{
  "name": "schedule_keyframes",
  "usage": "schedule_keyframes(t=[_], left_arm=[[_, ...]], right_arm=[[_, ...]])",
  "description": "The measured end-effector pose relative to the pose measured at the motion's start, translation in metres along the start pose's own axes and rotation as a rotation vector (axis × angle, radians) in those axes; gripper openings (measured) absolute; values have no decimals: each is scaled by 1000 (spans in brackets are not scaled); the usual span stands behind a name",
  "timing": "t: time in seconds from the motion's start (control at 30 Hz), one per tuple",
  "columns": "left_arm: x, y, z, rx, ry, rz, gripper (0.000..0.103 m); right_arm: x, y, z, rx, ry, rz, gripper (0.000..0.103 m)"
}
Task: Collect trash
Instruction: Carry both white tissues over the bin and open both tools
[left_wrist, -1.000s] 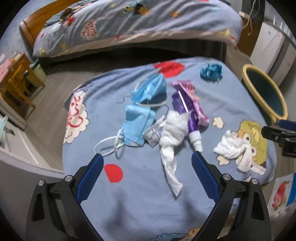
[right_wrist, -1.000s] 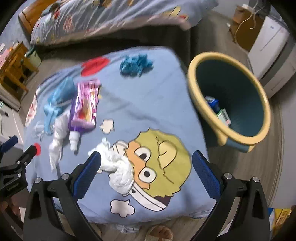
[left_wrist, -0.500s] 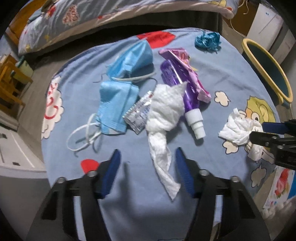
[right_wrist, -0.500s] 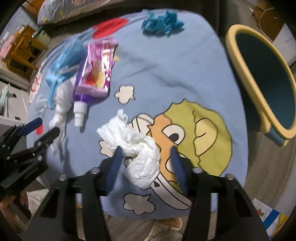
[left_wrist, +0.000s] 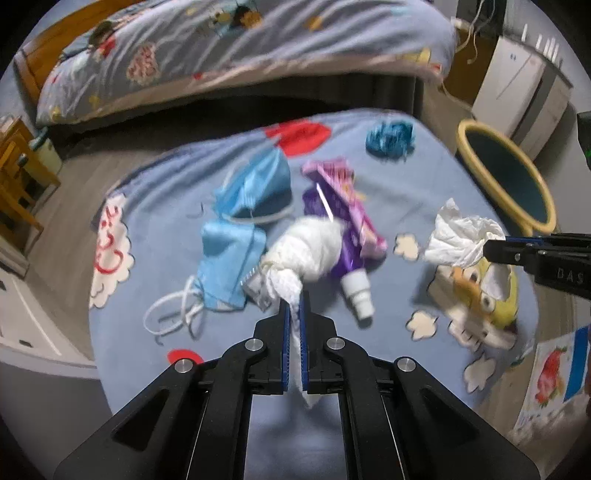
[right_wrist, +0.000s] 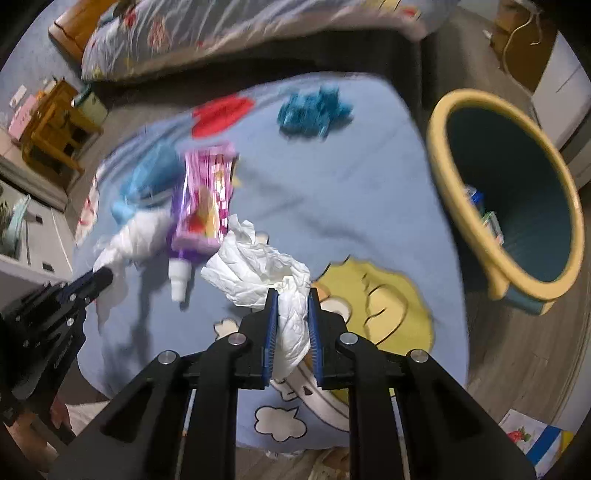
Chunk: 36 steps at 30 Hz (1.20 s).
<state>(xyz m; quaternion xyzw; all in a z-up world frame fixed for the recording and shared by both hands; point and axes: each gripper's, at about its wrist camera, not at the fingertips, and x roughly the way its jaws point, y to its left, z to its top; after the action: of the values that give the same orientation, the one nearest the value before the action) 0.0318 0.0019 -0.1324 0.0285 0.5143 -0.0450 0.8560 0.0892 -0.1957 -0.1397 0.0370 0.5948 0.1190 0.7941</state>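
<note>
My left gripper (left_wrist: 293, 306) is shut on the thin tail of a twisted white tissue (left_wrist: 310, 247) that lies across a purple bottle (left_wrist: 347, 251) on the blue cartoon blanket (left_wrist: 166, 206). My right gripper (right_wrist: 291, 295) has its jaws closing on a crumpled white tissue (right_wrist: 255, 266), and the blue pads press its lower fold. This second tissue (left_wrist: 461, 236) also shows at the right of the left wrist view, lifted off the blanket. Two blue face masks (left_wrist: 236, 240), a silver blister pack and a pink wrapper (right_wrist: 207, 199) lie near the bottle.
A yellow-rimmed teal bin (right_wrist: 506, 199) stands on the floor right of the blanket, with a few items inside. A blue crumpled scrap (right_wrist: 314, 110) lies at the blanket's far edge. A bed (left_wrist: 240, 48) runs across the back, wooden furniture (right_wrist: 55, 129) at left.
Both grippers went from wide open to closed, the left on the twisted tissue's tail, the right on the crumpled tissue. Both tissues now rise off the blanket.
</note>
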Motion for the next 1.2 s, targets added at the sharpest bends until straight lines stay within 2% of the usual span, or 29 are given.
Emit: schedule_keyframes(t=[0.3, 0.63, 0.87, 1.0, 1.2], left_arm=[[-40, -9, 21, -9, -149, -78, 5], [-81, -42, 46, 70, -291, -123, 5], [-88, -65, 57, 101, -315, -152, 5], [-92, -86, 64, 145, -326, -171, 5], [-90, -120, 73, 184, -319, -231, 5]], right_arm=[[-68, -18, 27, 51, -186, 40, 15], [-130, -70, 38, 132, -320, 28, 15], [-157, -119, 33, 191, -370, 2, 15], [-166, -143, 30, 180, -377, -49, 15], [-159, -186, 28, 264, -376, -57, 15]])
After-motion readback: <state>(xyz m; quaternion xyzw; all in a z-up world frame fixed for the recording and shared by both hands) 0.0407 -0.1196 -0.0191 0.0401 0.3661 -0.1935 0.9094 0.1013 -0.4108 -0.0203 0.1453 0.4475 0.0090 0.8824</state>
